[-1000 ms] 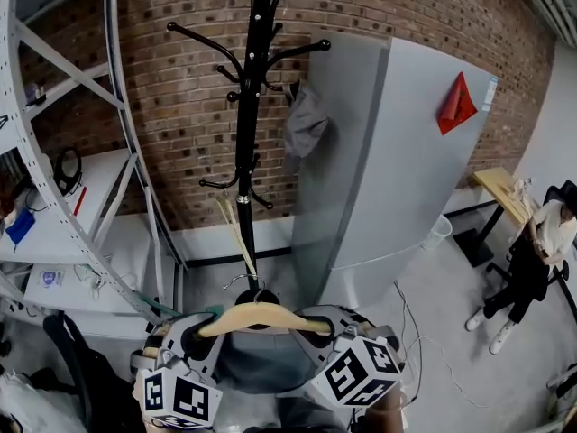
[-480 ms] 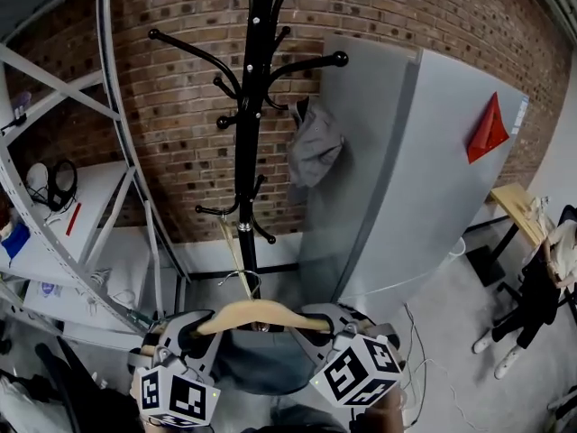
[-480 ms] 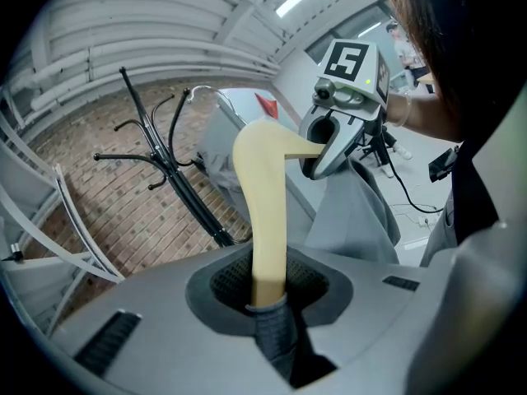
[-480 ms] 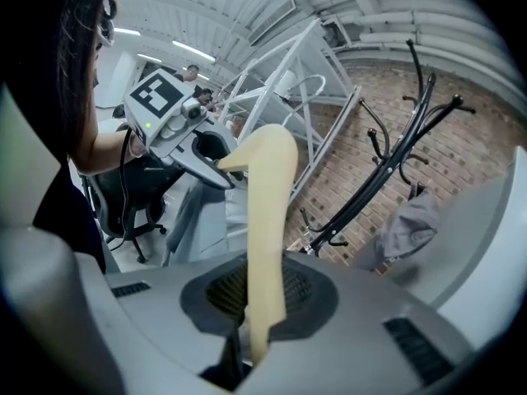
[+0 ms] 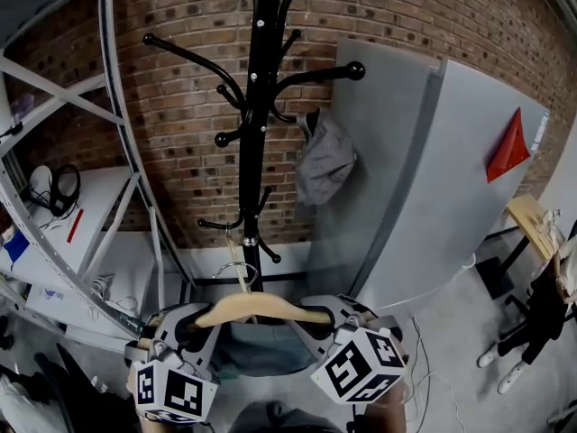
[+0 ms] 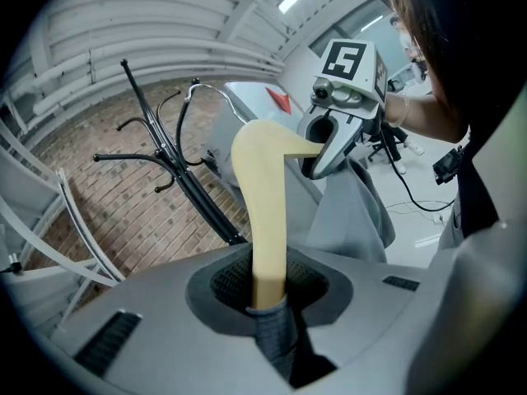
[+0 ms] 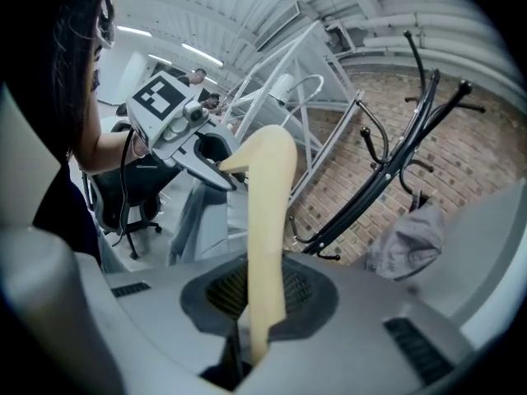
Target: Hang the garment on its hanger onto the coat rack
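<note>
Brick wall (image 5: 171, 142) fills the background, with the black coat rack (image 5: 259, 106) at upper centre. At lower centre, the left gripper (image 5: 191, 323) and right gripper (image 5: 326, 317) each clamp one end of the wooden hanger (image 5: 261, 310). The grey garment (image 5: 257, 350) hangs beneath it.

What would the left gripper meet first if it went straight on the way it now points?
Probably the right gripper: the left gripper, shut on one end of the pale wooden coat hanger, points along it toward the right one holding the other end. Depth is hard to judge.
</note>
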`<state>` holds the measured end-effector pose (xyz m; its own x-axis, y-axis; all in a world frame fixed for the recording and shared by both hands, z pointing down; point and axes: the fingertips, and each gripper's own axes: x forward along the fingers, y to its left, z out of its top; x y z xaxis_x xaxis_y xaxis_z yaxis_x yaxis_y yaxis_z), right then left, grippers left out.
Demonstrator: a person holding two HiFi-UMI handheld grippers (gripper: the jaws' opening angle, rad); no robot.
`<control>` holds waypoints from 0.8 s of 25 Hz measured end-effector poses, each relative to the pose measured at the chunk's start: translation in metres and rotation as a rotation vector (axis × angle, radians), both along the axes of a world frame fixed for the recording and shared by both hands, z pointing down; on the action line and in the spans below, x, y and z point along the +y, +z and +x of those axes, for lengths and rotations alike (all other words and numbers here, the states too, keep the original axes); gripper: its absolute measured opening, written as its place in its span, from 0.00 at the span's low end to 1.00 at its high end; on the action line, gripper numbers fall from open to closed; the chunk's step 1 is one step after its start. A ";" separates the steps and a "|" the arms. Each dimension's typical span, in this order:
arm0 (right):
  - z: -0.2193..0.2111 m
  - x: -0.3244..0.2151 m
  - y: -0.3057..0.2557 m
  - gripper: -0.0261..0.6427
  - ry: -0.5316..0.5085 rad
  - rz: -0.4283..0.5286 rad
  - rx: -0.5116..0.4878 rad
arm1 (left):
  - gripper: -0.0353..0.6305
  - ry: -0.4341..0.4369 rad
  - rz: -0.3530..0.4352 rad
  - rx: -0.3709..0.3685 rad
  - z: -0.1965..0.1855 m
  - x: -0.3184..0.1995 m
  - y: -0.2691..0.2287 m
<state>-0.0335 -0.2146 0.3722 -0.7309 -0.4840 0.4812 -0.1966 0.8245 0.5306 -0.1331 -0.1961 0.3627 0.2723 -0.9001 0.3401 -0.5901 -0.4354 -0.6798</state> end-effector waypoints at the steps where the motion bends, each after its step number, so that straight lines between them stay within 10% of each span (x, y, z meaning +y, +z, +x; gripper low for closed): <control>1: -0.002 -0.003 -0.003 0.10 -0.003 0.003 -0.006 | 0.16 0.002 0.007 -0.001 -0.002 -0.003 -0.003; 20: -0.029 -0.065 -0.062 0.10 0.011 0.075 -0.065 | 0.16 0.077 0.119 -0.041 -0.027 -0.074 -0.070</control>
<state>-0.0622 -0.2798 0.3101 -0.7537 -0.5253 0.3949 -0.2415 0.7802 0.5770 -0.1603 -0.2698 0.2927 0.3302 -0.9117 0.2445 -0.5285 -0.3932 -0.7524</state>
